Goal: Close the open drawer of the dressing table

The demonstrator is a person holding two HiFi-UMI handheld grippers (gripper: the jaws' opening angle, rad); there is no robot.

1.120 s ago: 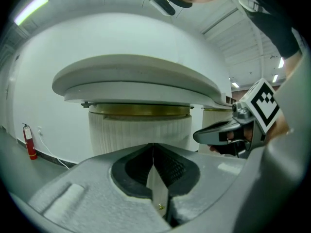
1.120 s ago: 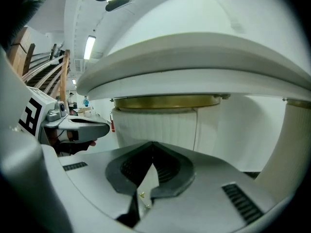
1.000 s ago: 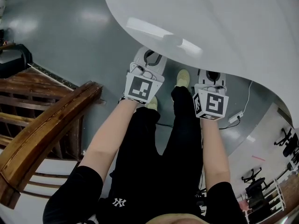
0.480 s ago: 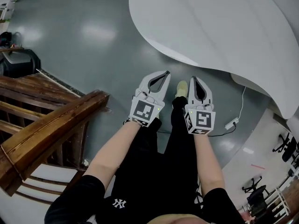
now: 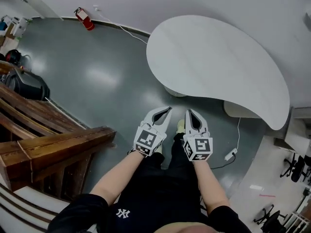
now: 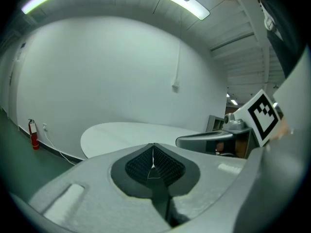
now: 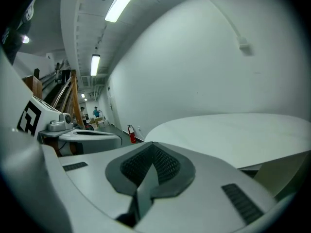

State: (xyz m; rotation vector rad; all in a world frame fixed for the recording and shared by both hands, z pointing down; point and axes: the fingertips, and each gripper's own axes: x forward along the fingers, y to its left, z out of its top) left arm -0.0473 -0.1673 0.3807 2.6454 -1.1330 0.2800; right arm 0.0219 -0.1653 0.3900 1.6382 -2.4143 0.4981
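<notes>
Head view, worktop: the white worktop (image 5: 218, 62) of the dressing table, curved and bare on top, lies ahead of the person across a stretch of grey floor (image 5: 97, 76).
Head view, drawer: no pulled-out drawer shows from here. A pale block (image 5: 239, 109) sits under the worktop's near rim, and I cannot tell whether it is the drawer.
Head view, claws: the left claw (image 5: 168, 109) and right claw (image 5: 187, 111) hang side by side, well short of the worktop's near rim, and both point toward it.
Head view, surroundings: a fire extinguisher (image 5: 83, 18) stands far to the worktop's left, and a wooden railing (image 5: 58, 144) is on the person's side of the floor.
Left claw view: the ribbed pads meet in a thin seam with nothing between them, so this claw is closed and empty. The worktop lies beyond the tips, clear of them.
Right claw view: these pads are also pressed together on nothing. The worktop's edge passes ahead and to the right, untouched.
Drawer handling: probably a stiff, light box on runners that slides with little force and needs no grip.
Where to take hold: press the closed tips flat against the middle of the drawer front and push squarely toward the worktop, so that it does not rack or slam.
</notes>
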